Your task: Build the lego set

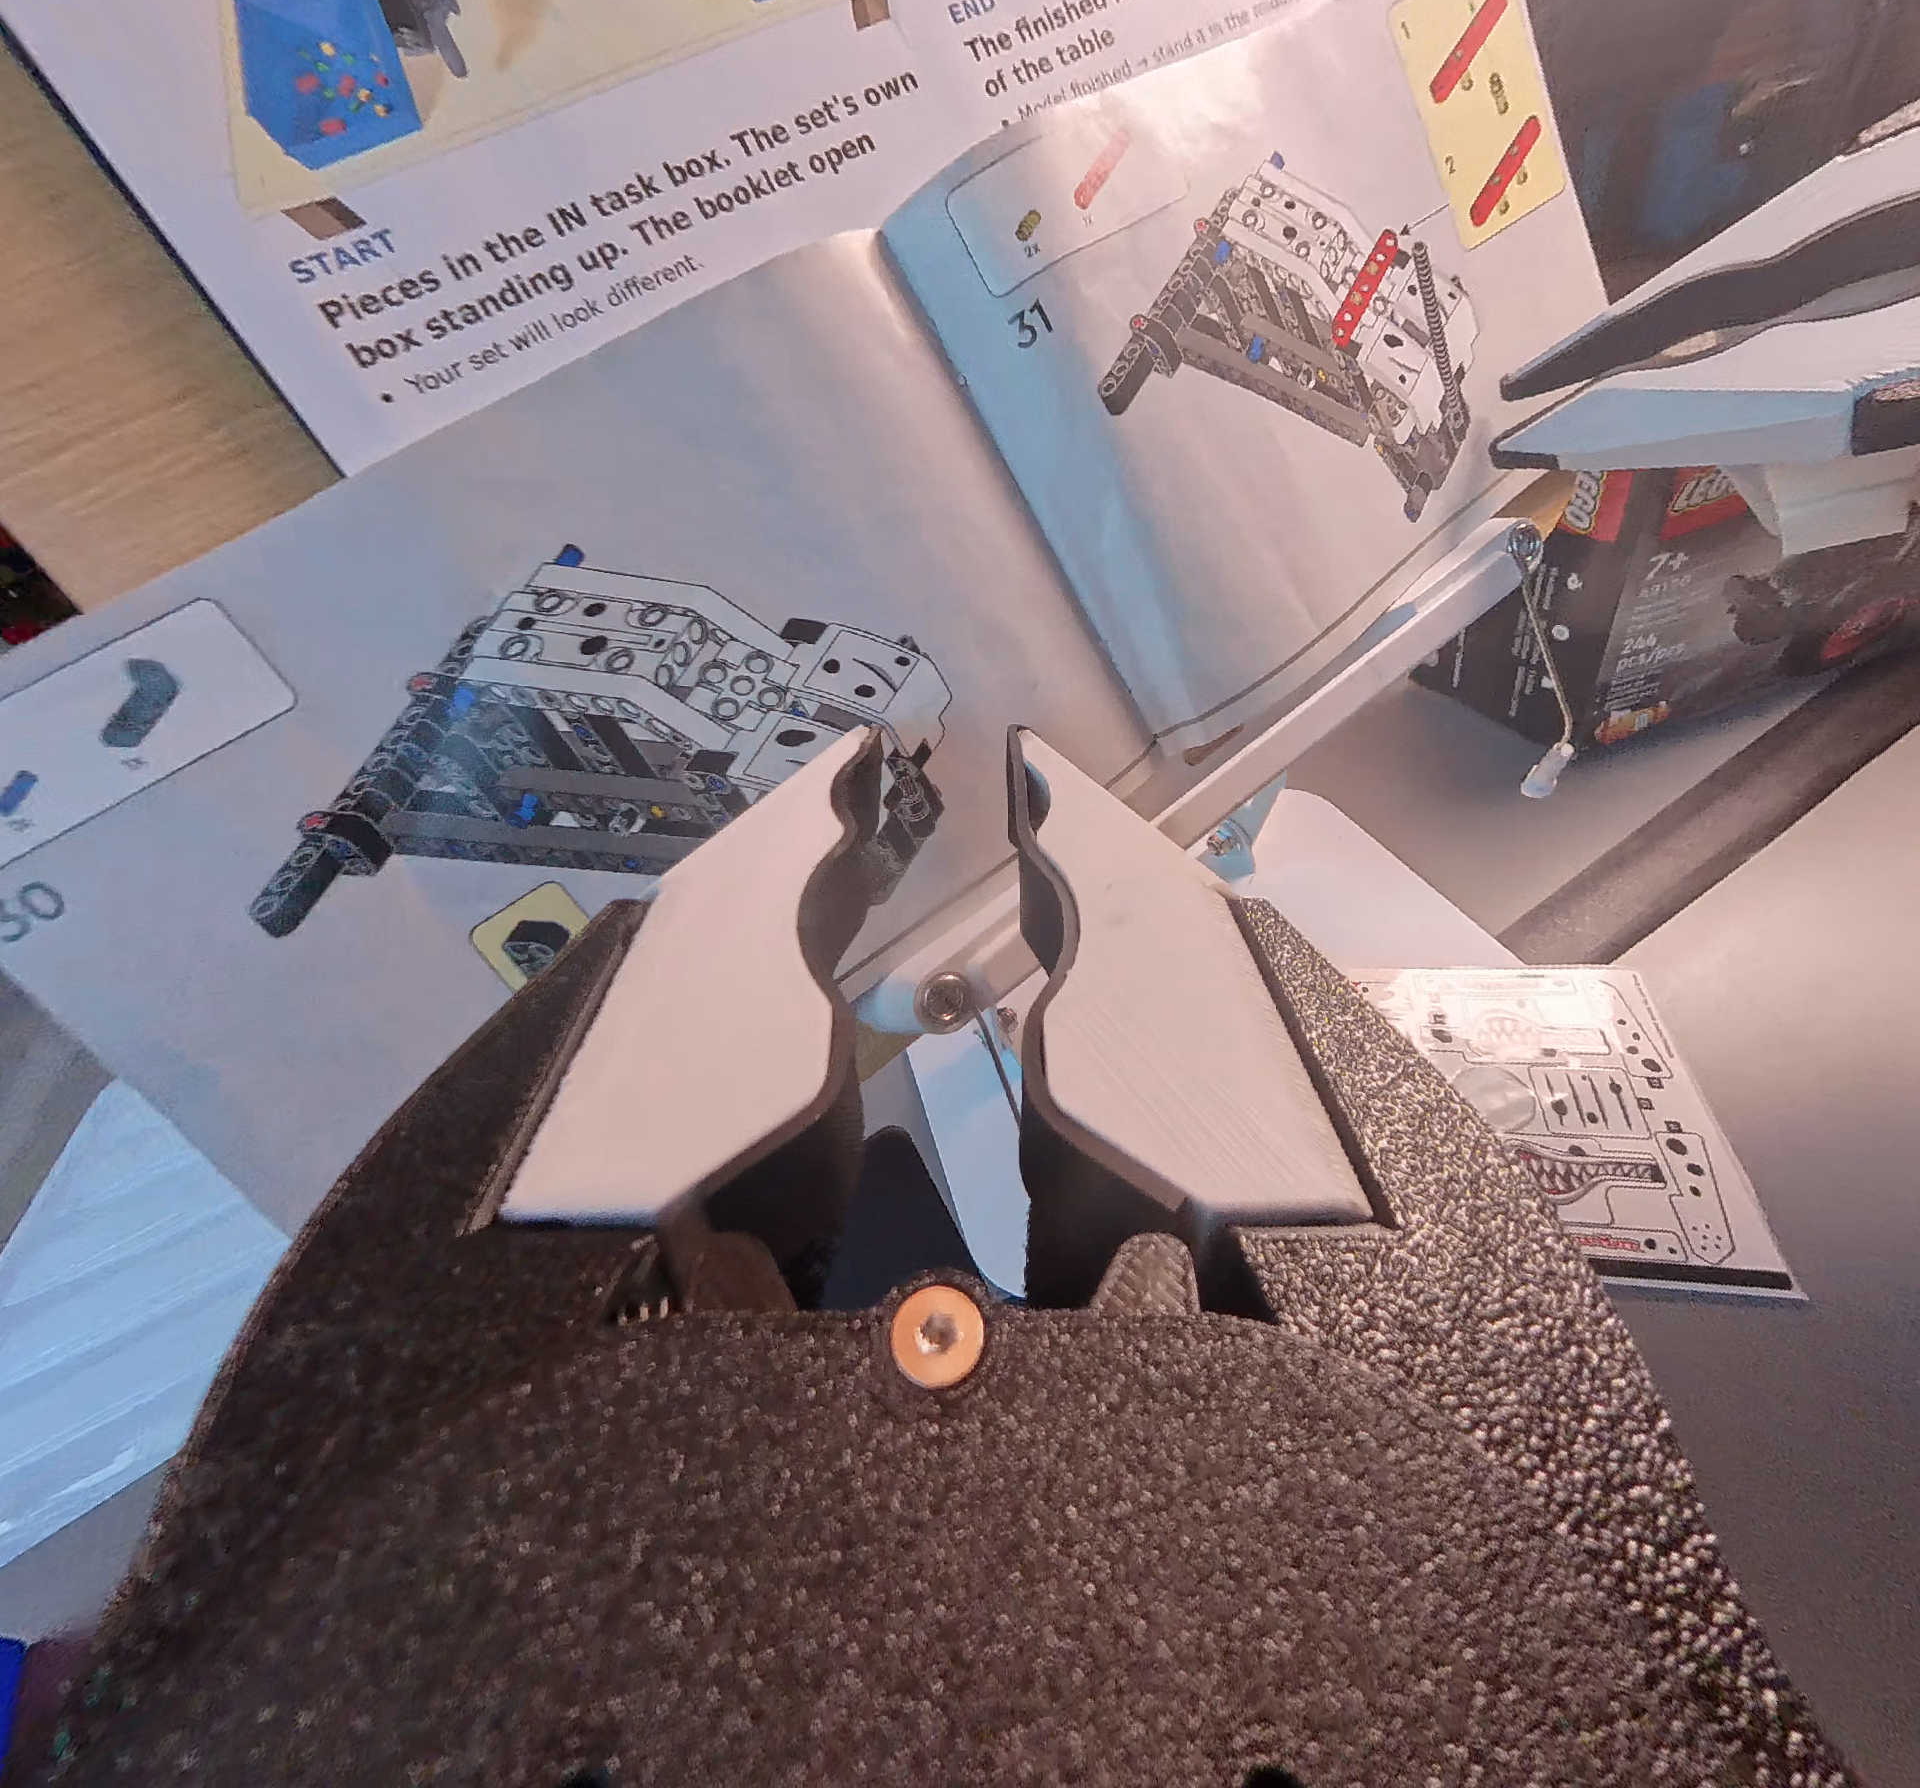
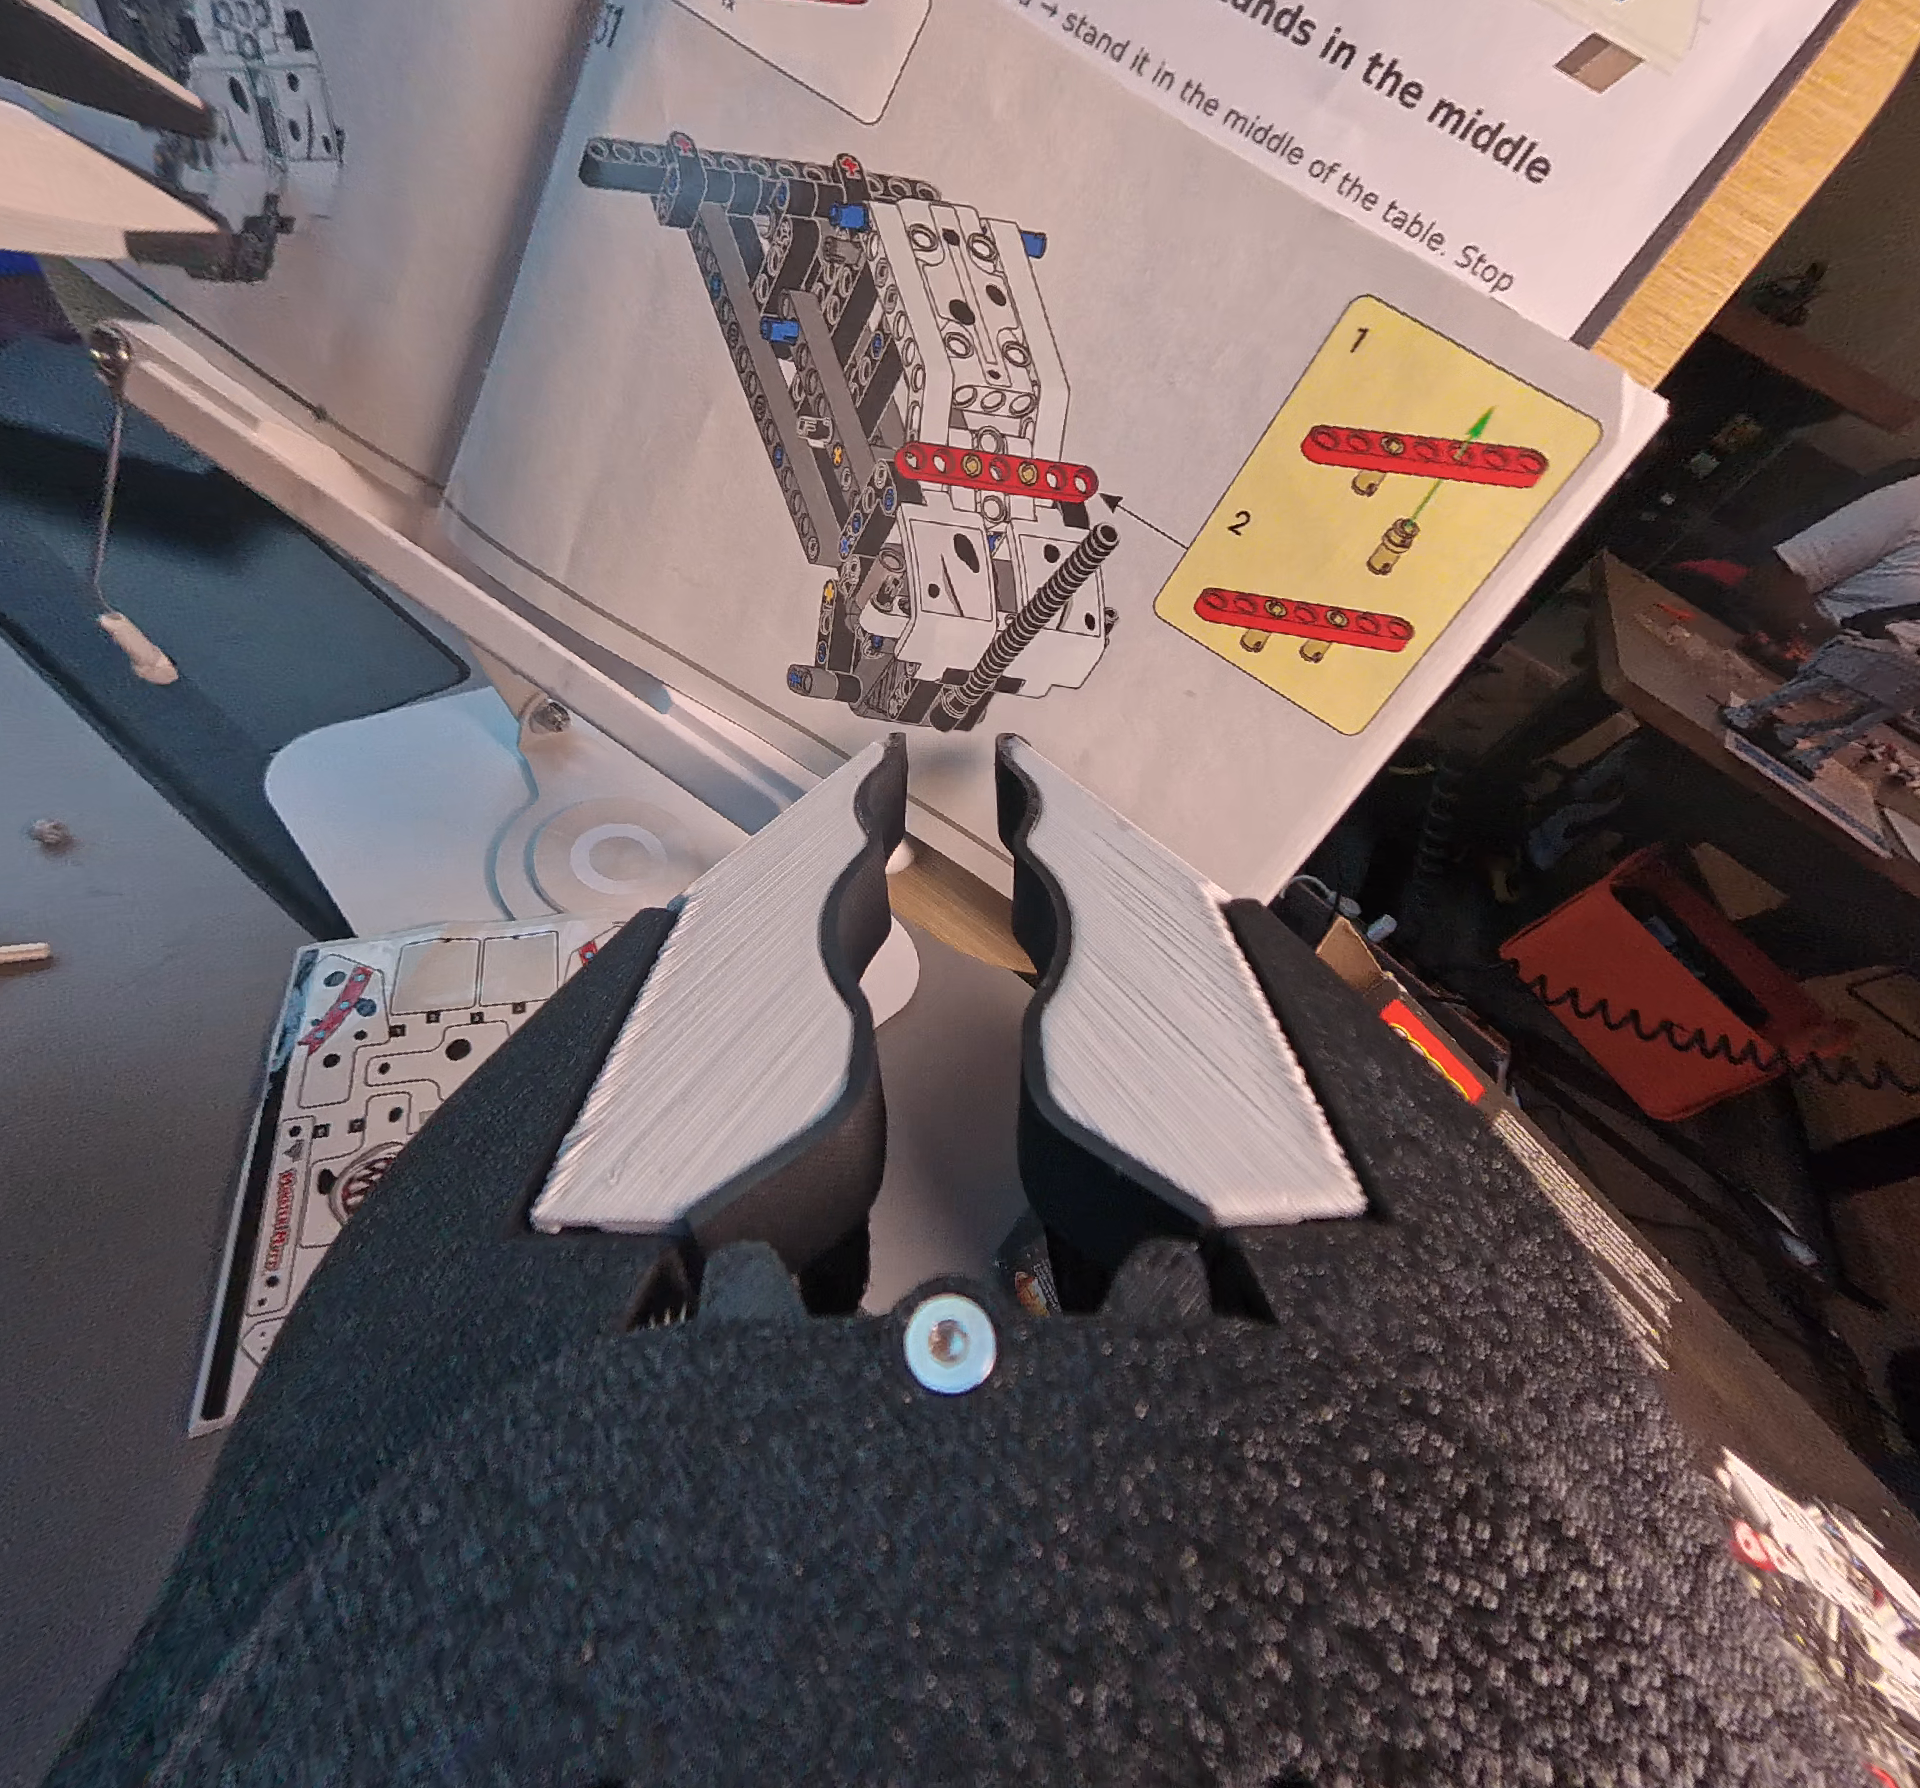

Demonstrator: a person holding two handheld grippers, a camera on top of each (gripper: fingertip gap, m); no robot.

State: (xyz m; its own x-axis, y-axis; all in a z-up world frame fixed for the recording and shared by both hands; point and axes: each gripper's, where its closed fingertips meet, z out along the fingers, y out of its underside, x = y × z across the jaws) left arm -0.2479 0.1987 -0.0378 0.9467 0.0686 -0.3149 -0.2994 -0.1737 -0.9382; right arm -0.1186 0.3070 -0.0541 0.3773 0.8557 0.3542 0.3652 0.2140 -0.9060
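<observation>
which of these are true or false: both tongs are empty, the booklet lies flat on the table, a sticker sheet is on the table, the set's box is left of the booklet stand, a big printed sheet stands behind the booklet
1. Both tongs are empty: true. The left tongs and right tongs stand slightly open with nothing between them.
2. The booklet lies flat on the table: false. It is propped open on a white stand.
3. A sticker sheet lies on the table: true.
4. The set's box is left of the stand: false. It is to the right, in the left wrist view.
5. A big printed sheet stands behind the booklet: true.
</observation>
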